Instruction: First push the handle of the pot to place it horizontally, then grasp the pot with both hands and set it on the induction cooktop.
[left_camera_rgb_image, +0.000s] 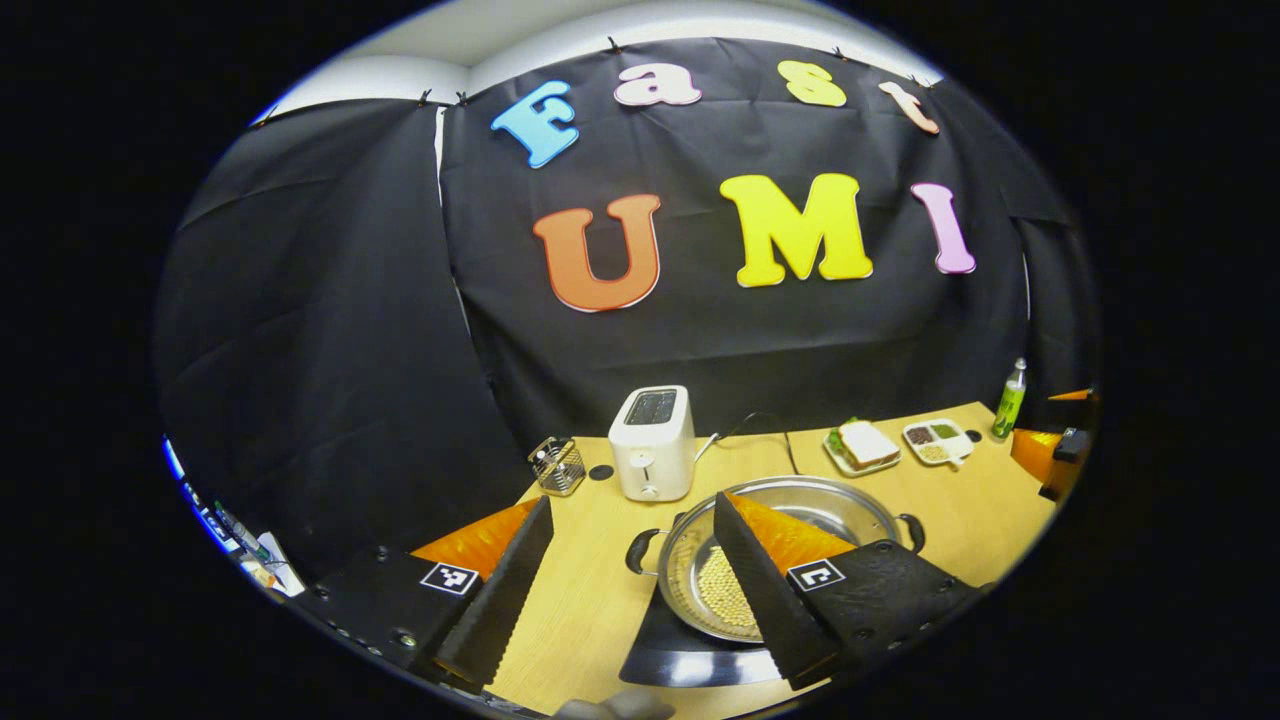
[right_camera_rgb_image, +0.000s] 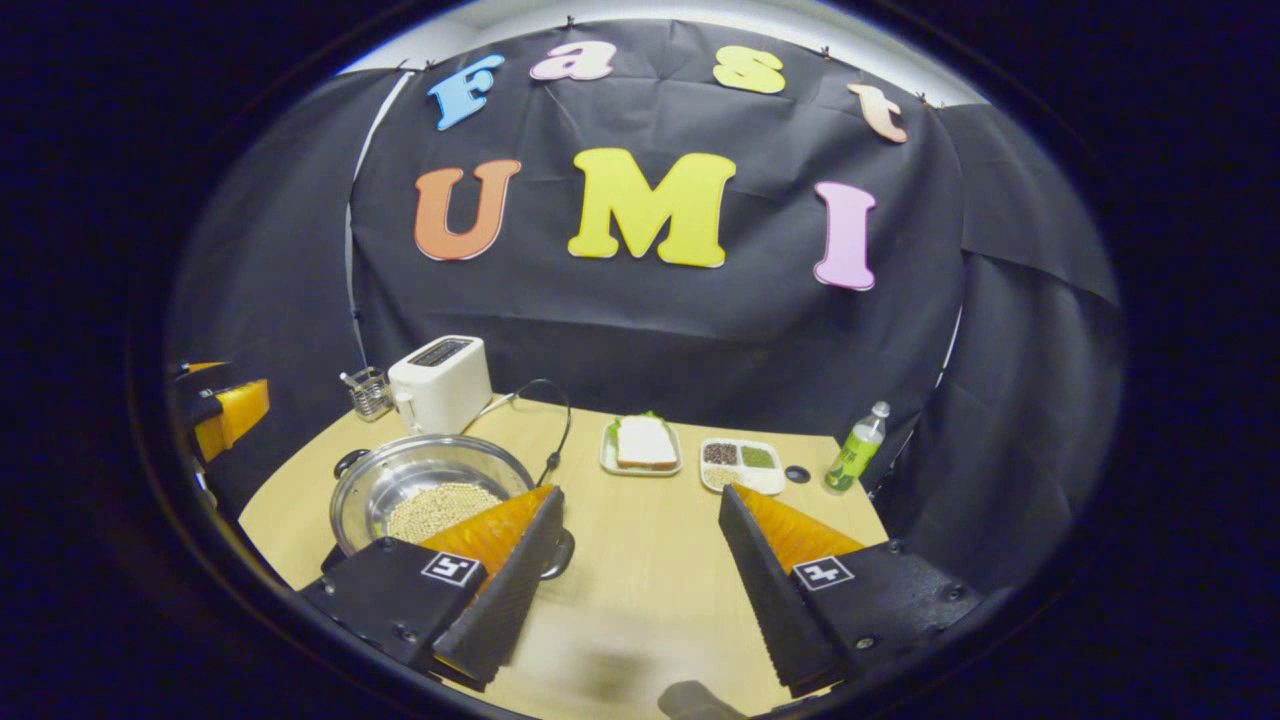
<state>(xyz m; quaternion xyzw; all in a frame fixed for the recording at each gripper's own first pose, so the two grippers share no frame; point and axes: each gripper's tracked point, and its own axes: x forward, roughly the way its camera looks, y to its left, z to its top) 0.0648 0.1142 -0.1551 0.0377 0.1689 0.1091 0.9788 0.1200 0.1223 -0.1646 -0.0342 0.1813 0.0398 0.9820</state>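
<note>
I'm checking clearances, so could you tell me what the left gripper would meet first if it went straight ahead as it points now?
Probably the white toaster: it stands ahead of the open left gripper across bare table, with the pot just right of that line. Depth is uncertain.

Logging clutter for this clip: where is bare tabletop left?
Bare wood lies right of the steel pot of beans, in front of the sandwich plate and divided snack tray. The back left is crowded: white toaster, wire basket, black cord.
</note>
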